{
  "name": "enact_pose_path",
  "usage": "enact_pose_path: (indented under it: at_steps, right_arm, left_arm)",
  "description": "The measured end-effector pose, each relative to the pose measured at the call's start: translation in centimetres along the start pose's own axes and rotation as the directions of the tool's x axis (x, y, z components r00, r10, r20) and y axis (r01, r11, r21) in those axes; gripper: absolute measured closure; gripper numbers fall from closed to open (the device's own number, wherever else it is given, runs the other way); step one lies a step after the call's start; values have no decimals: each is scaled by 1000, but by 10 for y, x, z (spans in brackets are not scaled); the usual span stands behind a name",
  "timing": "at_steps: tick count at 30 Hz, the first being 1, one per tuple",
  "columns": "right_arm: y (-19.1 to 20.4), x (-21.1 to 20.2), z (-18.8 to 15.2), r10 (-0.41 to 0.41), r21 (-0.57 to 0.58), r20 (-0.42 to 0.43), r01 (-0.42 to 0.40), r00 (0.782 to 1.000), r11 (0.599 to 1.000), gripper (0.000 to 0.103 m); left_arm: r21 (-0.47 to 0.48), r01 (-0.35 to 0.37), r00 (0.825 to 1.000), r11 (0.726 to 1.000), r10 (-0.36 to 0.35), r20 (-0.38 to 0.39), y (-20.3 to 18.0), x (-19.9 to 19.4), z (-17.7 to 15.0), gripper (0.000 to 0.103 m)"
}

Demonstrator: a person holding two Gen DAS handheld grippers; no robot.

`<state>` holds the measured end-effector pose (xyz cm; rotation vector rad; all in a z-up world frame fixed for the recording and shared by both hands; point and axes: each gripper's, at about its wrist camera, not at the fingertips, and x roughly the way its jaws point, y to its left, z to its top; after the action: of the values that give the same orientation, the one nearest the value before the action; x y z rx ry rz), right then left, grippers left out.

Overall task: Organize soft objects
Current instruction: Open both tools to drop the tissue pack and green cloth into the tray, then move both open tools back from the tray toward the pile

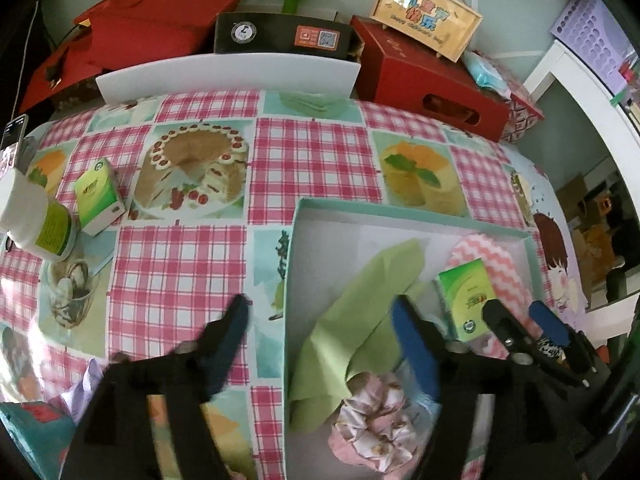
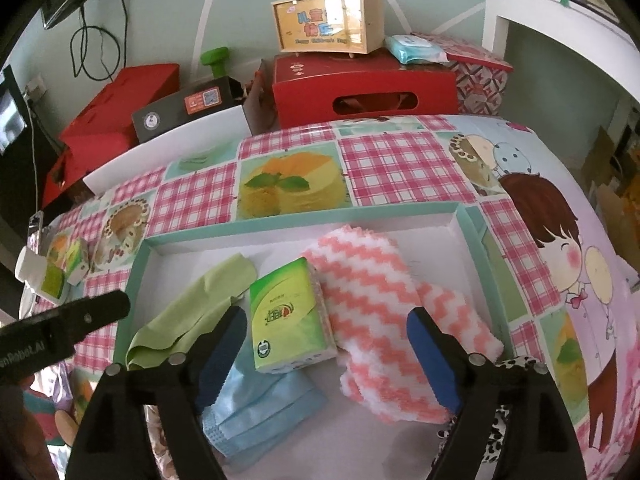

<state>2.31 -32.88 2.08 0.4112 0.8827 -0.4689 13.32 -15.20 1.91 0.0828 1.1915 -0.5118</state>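
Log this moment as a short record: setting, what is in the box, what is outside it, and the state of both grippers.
setting: table with a pink checked cake-print cloth
container: shallow teal-rimmed box
in box: green cloth, green tissue pack, pink zigzag towel, blue face mask, pink floral bundle
outside box: second tissue pack, white bottle
left gripper: open, holding nothing
right gripper: open, fingers either side of the tissue pack, not pressing

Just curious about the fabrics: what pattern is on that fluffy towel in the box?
Pink-and-white zigzag stripes on the towel, clearest in the right wrist view.
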Motion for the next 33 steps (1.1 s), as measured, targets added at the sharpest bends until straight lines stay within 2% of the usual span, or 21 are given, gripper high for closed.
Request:
enact_pose_path:
  at_steps: [4, 8, 10, 13, 17, 23, 33]
  right_arm:
    - [-4, 0, 1, 4, 21, 2, -4, 1000, 1000, 13]
    - [-8, -1, 2, 8, 37, 7, -8, 1000, 999, 8]
    - [-9, -3, 1, 7, 41, 19, -8, 1000, 999, 0]
    - [-10, -5, 2, -18, 46, 31, 17, 999, 999, 0]
    - [-14, -4, 1, -22, 61, 22, 21, 1000, 998, 0]
    - [-14, -5, 1, -19, 60, 15, 18, 1000, 998, 0]
    - [-9, -8, 0, -28, 39, -3, 28, 1000, 999, 0]
  left_arm:
    - [4, -27, 1000, 1000, 27, 7, 1, -1, -3, 18]
    - [0, -33, 999, 999, 33, 8, 5, -1, -5, 18]
    - [-10, -26, 1000, 1000, 26, 4, 8, 2, -7, 17]
    - [-23, -28, 1000, 999, 28, 12, 11, 3, -11, 1]
    - [-9, -48, 999, 999, 48, 20, 10, 3, -16, 1]
    - [-1, -22, 1000, 1000, 22, 4, 9, 3, -22, 1]
    - [5, 10, 999, 1000, -10, 44, 14, -10, -29, 1]
